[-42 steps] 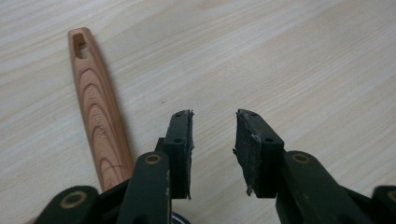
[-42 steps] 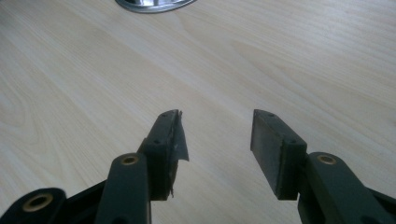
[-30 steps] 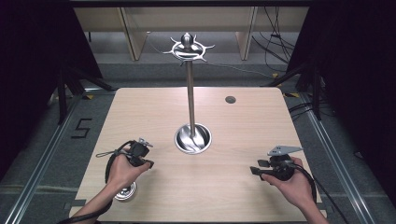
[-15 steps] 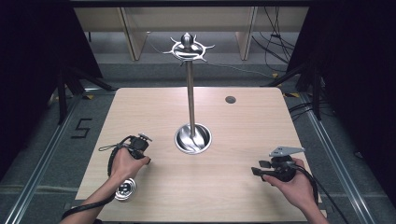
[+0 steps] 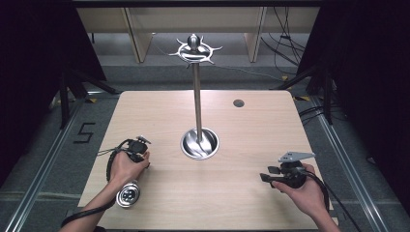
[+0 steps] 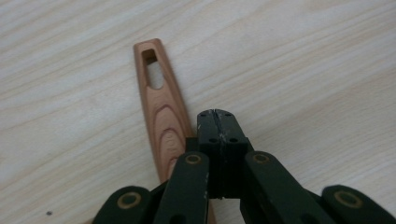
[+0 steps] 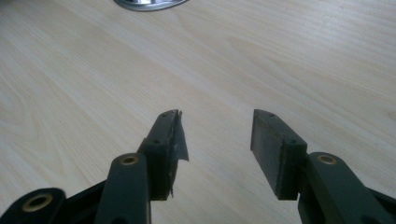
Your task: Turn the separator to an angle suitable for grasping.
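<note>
Since the earlier frames, the left tool (image 5: 137, 147) has shifted away from the person across the bench (image 5: 159, 111), uncovering more of the round metal object (image 5: 128, 195) that lies near the front left edge; the right tool (image 5: 271, 177) has kept its place.

Left side: the left hand (image 5: 126, 166) grips the left tool over the front left quarter of the bench, set in from the left edge with bare wood between it and that edge. Its jaws are together, tip against tip, with nothing between them in the left gripper view. A wooden handle (image 6: 161, 112), with a slot near its far end, lies flat on the bench just beside the closed jaws on their left in that view; its near end runs under the tool's body. Whether the jaws touch the handle cannot be told.

Centre: a metal stand (image 5: 196, 92) rises from a round base (image 5: 199, 143) in the middle of the bench, with a ring of hooks at its top. Open wood surrounds the base on all sides. A small dark hole (image 5: 238, 103) sits toward the far right.

Right side: the right hand (image 5: 304, 191) holds the right tool near the front right corner, pointing left across the bench. Its jaws stand apart and empty over bare wood, and the base's rim (image 7: 149, 4) shows well ahead of them in the right gripper view.
</note>
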The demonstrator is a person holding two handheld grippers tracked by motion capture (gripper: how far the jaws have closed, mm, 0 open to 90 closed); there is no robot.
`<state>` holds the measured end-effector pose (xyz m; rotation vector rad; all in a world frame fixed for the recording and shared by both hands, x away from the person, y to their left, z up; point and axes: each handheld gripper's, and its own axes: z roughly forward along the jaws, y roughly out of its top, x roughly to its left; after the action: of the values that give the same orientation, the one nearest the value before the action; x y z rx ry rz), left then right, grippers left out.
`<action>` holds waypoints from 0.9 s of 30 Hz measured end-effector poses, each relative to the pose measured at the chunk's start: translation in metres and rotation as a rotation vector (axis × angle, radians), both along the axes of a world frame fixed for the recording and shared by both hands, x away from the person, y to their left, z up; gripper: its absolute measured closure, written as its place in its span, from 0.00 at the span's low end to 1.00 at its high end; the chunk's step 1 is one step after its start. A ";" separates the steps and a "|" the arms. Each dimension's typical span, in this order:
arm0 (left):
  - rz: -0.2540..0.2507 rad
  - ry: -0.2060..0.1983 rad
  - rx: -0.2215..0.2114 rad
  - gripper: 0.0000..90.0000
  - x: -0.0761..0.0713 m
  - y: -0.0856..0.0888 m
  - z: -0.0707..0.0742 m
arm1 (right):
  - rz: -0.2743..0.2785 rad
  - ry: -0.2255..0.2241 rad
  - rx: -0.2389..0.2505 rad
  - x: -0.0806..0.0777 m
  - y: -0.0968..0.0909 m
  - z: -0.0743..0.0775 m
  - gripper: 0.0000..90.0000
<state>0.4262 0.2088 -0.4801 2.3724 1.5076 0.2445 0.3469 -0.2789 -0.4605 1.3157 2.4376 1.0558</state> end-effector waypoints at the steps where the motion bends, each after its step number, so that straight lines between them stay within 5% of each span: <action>1: 0.000 0.000 0.000 0.99 0.000 0.000 0.000 | 0.000 0.000 -0.001 0.000 0.000 0.000 0.59; 5: 0.011 0.004 0.006 0.99 0.001 0.004 0.000 | -0.009 -0.015 0.012 0.000 0.001 -0.002 0.59; 6: 0.081 0.016 0.000 0.99 -0.002 0.002 0.000 | -0.017 -0.015 0.032 0.000 0.003 -0.003 0.59; 12: 0.035 0.014 0.020 0.99 0.001 0.008 0.001 | 0.004 -0.009 0.009 0.000 0.001 -0.001 0.59; 15: 0.065 0.008 0.001 0.98 -0.002 0.007 0.005 | 0.009 0.004 0.000 0.000 0.000 0.000 0.59; 16: 0.037 -0.030 -0.012 0.96 -0.004 0.009 0.011 | -0.021 -0.017 0.037 -0.001 0.003 -0.002 0.59; 18: 0.082 -0.081 -0.034 0.91 -0.009 0.008 0.020 | 0.003 -0.001 0.004 -0.001 0.000 0.001 0.59; 21: 0.108 -0.109 -0.032 0.84 -0.012 0.011 0.026 | -0.011 -0.042 0.031 -0.001 0.000 -0.002 0.59; 22: 0.130 -0.115 -0.021 0.74 -0.013 0.018 0.028 | -0.028 -0.024 0.042 -0.003 0.000 -0.002 0.59; 24: 0.170 -0.108 -0.031 0.66 -0.013 0.024 0.028 | 0.006 -0.025 -0.002 -0.003 -0.006 0.001 0.59; 27: 0.197 -0.094 -0.014 0.60 -0.012 0.032 0.026 | -0.008 -0.033 0.009 -0.003 -0.006 0.001 0.59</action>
<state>0.4142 0.2404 -0.4545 2.1699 1.6922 0.3839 0.3436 -0.2847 -0.4594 1.2996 2.4047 1.0785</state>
